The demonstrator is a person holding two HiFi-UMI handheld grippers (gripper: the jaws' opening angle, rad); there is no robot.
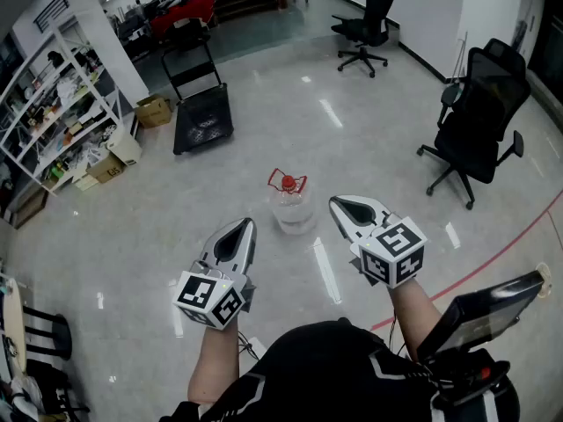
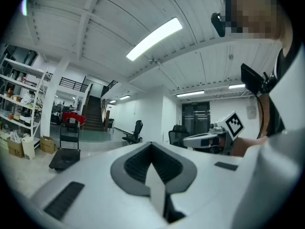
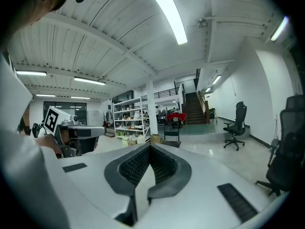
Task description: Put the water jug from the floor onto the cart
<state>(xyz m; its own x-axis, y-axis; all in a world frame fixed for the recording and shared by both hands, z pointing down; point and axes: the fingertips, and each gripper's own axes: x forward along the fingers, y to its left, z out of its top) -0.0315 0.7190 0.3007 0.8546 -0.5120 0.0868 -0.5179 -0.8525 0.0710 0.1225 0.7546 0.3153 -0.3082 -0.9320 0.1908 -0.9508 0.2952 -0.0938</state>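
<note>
Fingers were closed, empty, on left gripper point(image 1: 244, 227) and right gripper point(image 1: 338, 204); water jug point(image 1: 291, 209) stood upright on floor point(image 1: 369, 148) just ahead, between both tips, neither clearly nearer; cart point(image 1: 202, 117) well beyond.

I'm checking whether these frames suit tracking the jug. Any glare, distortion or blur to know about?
Head view: lamp reflections streak the glossy floor beside the clear water jug; edges bend. Left gripper view: strong fisheye, dark corners, bright ceiling lamp. Right gripper view: same fisheye, its light strip blown out. No motion blur.
</note>
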